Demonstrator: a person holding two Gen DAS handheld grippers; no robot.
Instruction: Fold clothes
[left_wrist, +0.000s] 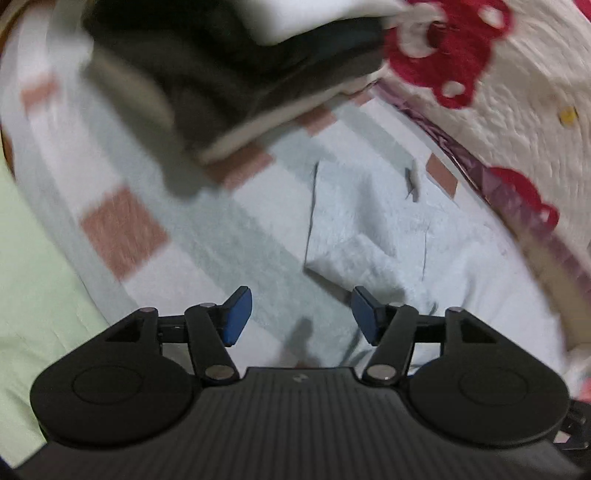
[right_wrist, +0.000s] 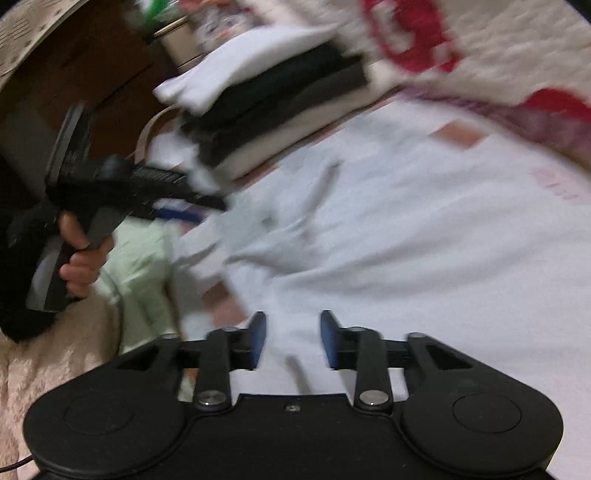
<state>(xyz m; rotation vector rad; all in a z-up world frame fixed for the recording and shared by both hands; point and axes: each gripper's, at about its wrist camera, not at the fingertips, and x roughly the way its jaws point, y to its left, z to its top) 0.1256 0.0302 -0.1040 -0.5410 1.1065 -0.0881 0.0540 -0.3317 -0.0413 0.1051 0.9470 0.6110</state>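
Note:
A white garment (left_wrist: 369, 236) lies spread flat on the bed, with a folded edge just ahead of my left gripper (left_wrist: 301, 314). That gripper is open above the cloth with nothing between its blue pads. In the right wrist view the same white garment (right_wrist: 388, 240) fills the middle. My right gripper (right_wrist: 293, 339) hangs open over its near edge, and its pads press on nothing. A stack of folded clothes (left_wrist: 229, 74), black ones with a white one on top (right_wrist: 273, 96), sits at the far side. A hand (right_wrist: 79, 258) holds the left gripper (right_wrist: 199, 208) at the left.
A checked blanket with pink squares (left_wrist: 122, 229) covers the bed under the garment. A cream quilt with red shapes (left_wrist: 461, 55) lies along the right. Light green cloth (right_wrist: 144, 266) and a fuzzy cream blanket (right_wrist: 55, 369) lie at the left, with dark wooden furniture (right_wrist: 92, 74) behind.

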